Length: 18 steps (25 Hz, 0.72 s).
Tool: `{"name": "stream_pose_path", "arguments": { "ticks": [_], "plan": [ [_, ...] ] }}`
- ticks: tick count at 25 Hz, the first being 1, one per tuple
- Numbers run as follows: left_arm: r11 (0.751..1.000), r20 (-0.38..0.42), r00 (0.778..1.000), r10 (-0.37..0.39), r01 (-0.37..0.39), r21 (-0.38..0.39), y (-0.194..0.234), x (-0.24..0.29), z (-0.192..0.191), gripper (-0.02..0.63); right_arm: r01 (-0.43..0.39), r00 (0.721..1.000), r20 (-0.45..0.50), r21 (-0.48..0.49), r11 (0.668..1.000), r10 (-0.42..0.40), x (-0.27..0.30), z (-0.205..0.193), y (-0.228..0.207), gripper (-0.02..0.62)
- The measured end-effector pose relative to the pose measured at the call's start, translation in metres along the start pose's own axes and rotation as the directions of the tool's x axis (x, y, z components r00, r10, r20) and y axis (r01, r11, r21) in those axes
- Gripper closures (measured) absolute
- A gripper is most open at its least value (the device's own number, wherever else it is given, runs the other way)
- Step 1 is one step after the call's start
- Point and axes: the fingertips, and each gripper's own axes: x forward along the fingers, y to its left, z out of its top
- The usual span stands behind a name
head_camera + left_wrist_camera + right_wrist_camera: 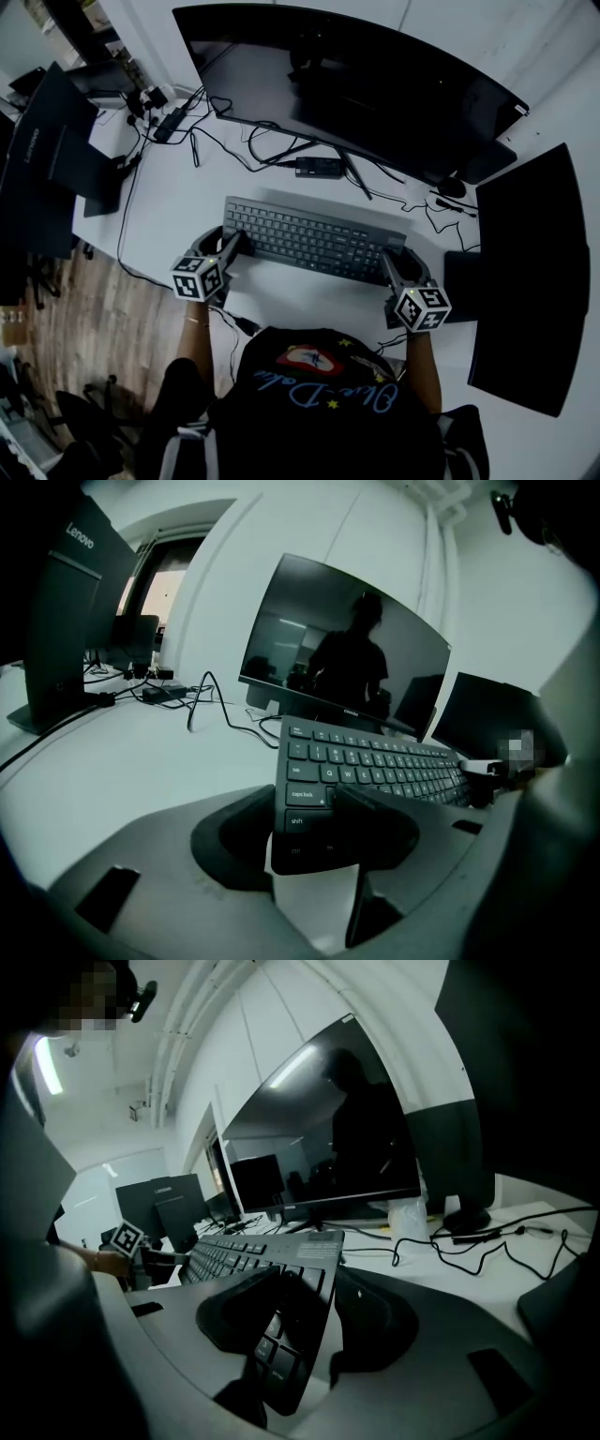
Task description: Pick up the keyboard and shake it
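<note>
Dark grey keyboard near the front edge of the white worktop, long axis running left to right, parallel to that edge and just ahead of the person. Clamped at both short ends: left gripper pinching the left end over the shift and ctrl keys, right gripper pinching the right end, each with one jaw on the key face and one beneath. Tipped in both gripper views and, by the look of it, just clear of the worktop. Equally near both hands, so any shake probably shared between them, across the long axis. Held only at the very ends, hence some risk of slipping. Beyond it, curved monitor toward the back edge, tangled cables between, second screen at the right edge.
</note>
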Motion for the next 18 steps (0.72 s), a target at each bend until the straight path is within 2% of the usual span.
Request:
{"name": "stream_pose_path", "arguments": {
  "ticks": [7,18],
  "plan": [
    [1.000,0.042,0.999,0.009,-0.009,0.012,-0.006,-0.007,0.012,0.414,0.005,0.996,0.095,-0.058,0.998,0.001,-0.013,0.024,0.009,0.428],
    [0.999,0.143,0.989,-0.028,0.024,0.030,-0.018,-0.017,0.039,0.419,0.035,0.977,0.215,-0.152,0.988,-0.002,-0.036,0.058,0.023,0.428]
  ]
}}
